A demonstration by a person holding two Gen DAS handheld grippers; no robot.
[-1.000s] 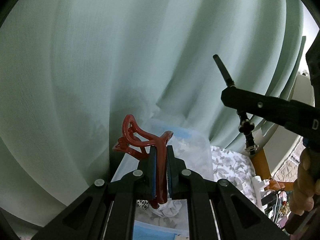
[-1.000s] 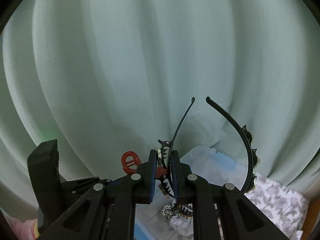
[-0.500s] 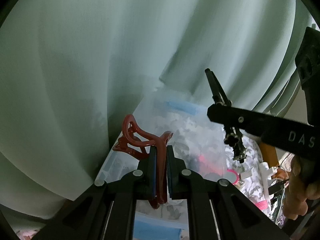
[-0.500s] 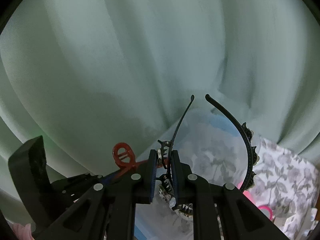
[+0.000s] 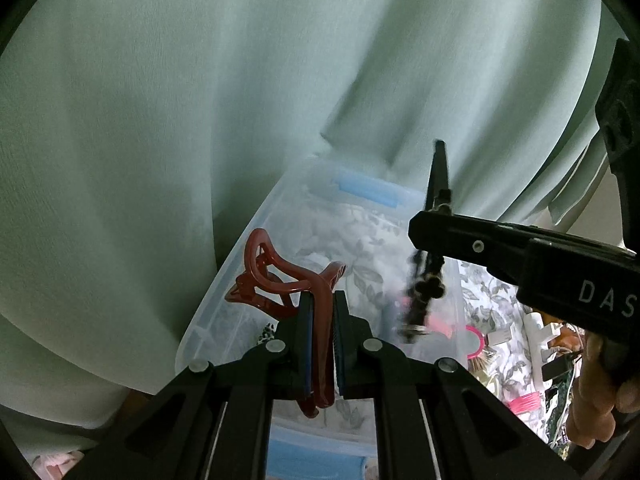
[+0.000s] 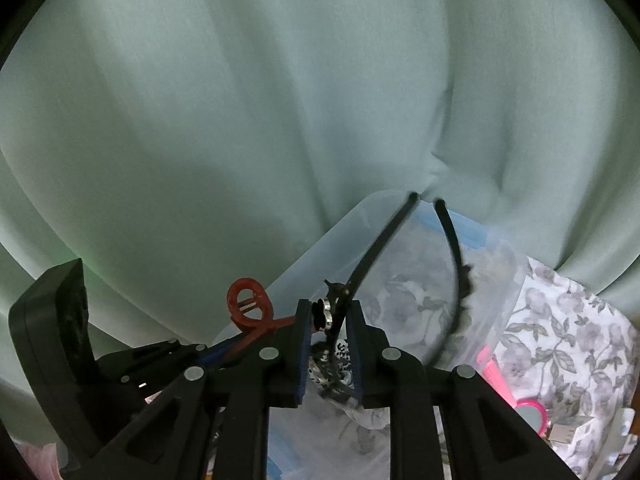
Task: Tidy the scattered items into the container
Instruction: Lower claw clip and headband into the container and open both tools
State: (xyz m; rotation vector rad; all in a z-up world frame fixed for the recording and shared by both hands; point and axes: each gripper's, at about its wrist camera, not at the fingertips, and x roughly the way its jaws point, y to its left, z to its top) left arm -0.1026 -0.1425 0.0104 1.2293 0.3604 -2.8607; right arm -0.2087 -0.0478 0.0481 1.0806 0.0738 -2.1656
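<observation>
A red claw clip [image 5: 280,280] is clenched in the left gripper [image 5: 320,340] above the clear plastic container [image 5: 248,264]. The right gripper [image 6: 329,344] has just been opening; a black beaded headband [image 6: 456,264] is seen blurred between its fingers [image 6: 301,354], apparently no longer pressed, over the same container. A snag is judged possible: the headband's long tips could be caught on the rim or the green curtain [image 6: 280,100], so that it is tipped out onto the floral cloth [image 6: 568,344].
</observation>
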